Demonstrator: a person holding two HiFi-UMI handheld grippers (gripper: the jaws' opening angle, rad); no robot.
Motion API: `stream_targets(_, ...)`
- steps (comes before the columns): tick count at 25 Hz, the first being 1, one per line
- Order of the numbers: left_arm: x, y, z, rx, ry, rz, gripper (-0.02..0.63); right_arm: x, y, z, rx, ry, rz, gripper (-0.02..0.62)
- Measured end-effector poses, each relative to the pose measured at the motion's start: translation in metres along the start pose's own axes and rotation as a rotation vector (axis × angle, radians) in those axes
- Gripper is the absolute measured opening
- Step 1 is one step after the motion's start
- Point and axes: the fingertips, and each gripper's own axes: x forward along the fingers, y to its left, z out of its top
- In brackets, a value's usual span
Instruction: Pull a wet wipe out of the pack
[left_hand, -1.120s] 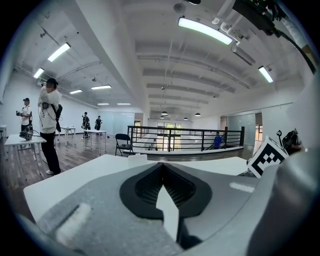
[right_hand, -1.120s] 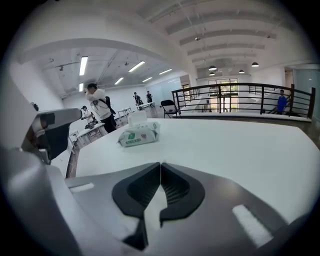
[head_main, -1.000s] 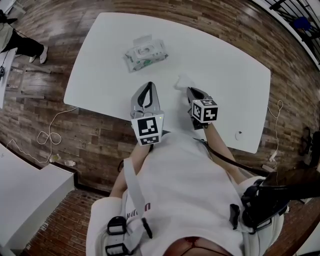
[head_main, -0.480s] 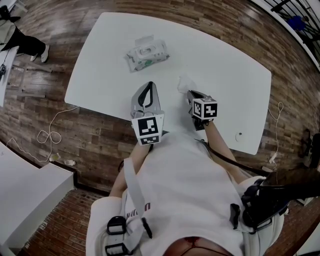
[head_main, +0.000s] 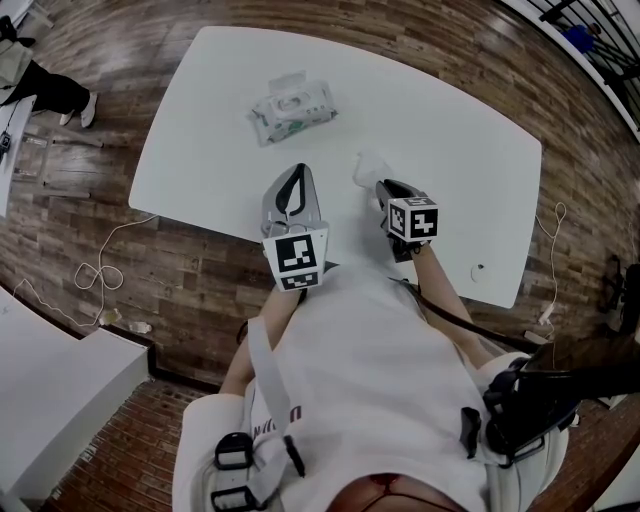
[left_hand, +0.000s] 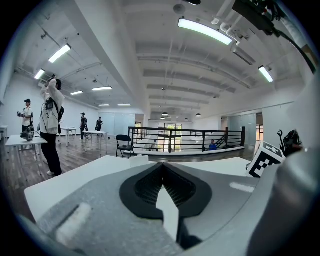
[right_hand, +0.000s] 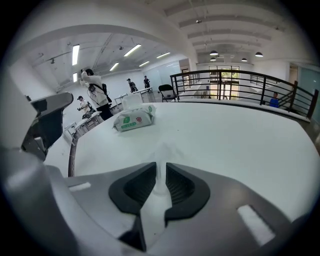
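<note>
The white and green wet wipe pack (head_main: 292, 108) lies at the far left of the white table (head_main: 450, 150); the right gripper view shows the pack (right_hand: 134, 119) well ahead. A pulled-out white wipe (head_main: 370, 165) lies crumpled on the table right at my right gripper (head_main: 385, 186). In the right gripper view the jaws of that gripper (right_hand: 160, 172) are opening, with a narrow gap between them, and the wipe (right_hand: 161, 150) sits in that gap and just beyond it. My left gripper (head_main: 292, 172) hovers near the table's front edge; its gripper view shows it (left_hand: 161, 167) shut and empty.
A small round object (head_main: 478, 268) sits near the table's right front edge. Cables (head_main: 95, 270) trail over the wooden floor at left, and another white table (head_main: 50, 400) stands at lower left. A person's legs (head_main: 45, 90) are at far left.
The right gripper has shifted slightly back toward me and tipped a little. The wipe stays in the same spot on the table. The left gripper has not moved.
</note>
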Motion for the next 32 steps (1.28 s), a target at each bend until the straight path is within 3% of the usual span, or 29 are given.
stream_targets(8, 0.002, -0.001, 0.0, 0.004, -0.001, -0.005, 0.003, -0.041, 0.013, 0.064, -0.033, -0.205, 0.021, 0.064)
stream_targets(11, 0.002, -0.001, 0.002, 0.007, -0.006, -0.008, 0.003, -0.063, 0.03, 0.102, -0.056, -0.369, 0.06, 0.056)
stream_targets(13, 0.002, -0.001, 0.004, 0.01, -0.012, -0.007, 0.003, -0.08, 0.046, 0.129, -0.081, -0.494, 0.094, 0.018)
stream_targets(16, 0.0, 0.001, 0.008, 0.022, -0.025, 0.004, 0.003, -0.092, 0.062, 0.148, -0.107, -0.588, 0.113, 0.006)
stream_targets(20, -0.002, -0.001, 0.012, 0.035, -0.034, 0.0, 0.003, -0.093, 0.076, 0.152, -0.139, -0.629, 0.1, 0.005)
stream_targets(32, -0.003, 0.0, 0.013, 0.044, -0.029, -0.003, 0.003, -0.093, 0.075, 0.151, -0.161, -0.626, 0.053, 0.005)
